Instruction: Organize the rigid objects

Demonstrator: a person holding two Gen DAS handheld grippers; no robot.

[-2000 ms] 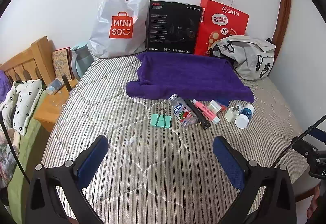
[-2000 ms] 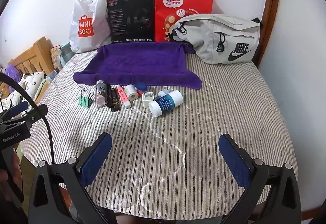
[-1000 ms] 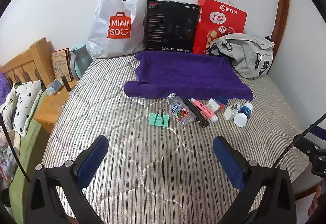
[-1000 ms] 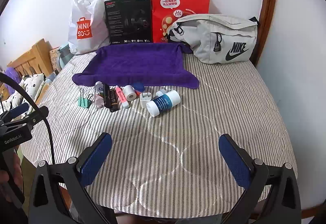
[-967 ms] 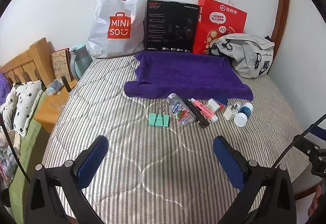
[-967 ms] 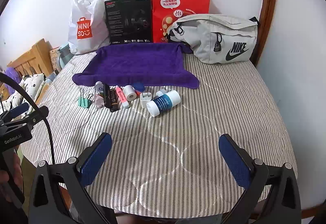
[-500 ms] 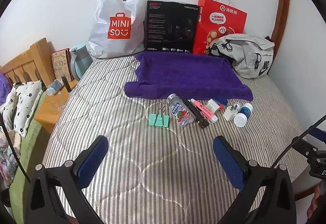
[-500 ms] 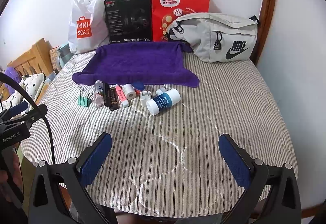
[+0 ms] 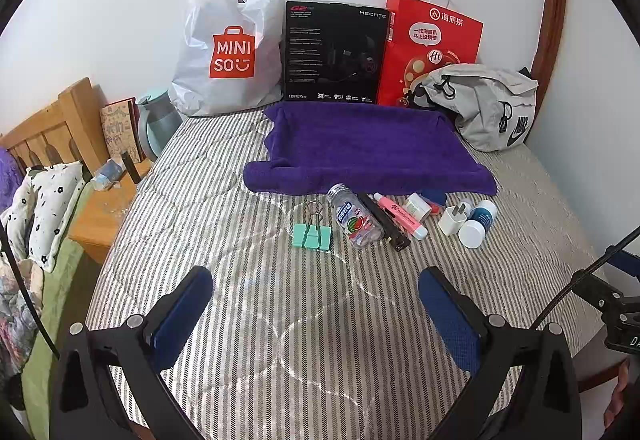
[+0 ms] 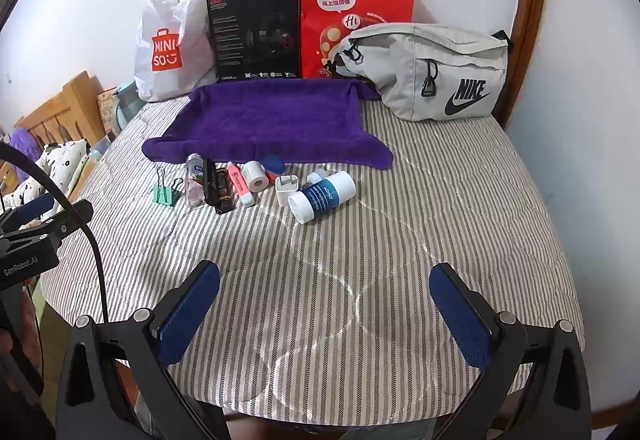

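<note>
Almost nothing has changed over the last two seconds: both views have only drifted a little back from the bed, and the row of small things lies exactly as it did, so the sorting has not begun.

The left gripper [image 9: 316,300] hangs with its blue-padded fingers [image 9: 182,314] spread wide and nothing between them. Ahead of the gap between those fingers, well clear of the tips, lies the mint binder clip [image 9: 312,234], and just right of it the clear candy bottle [image 9: 354,220], a black stapler [image 9: 386,220] and a pink highlighter [image 9: 400,214].

The right gripper [image 10: 324,304] is likewise spread and empty. Ahead of its left finger lie the white charger plug [image 10: 286,190] and the blue-and-white tube [image 10: 322,196] touching it (the tube lies on its side and would likely roll if nudged).

Beyond the row, the purple towel [image 10: 272,120] lies bare, probably the place the items go. The binder clip looks the natural first pick for the left side
</note>
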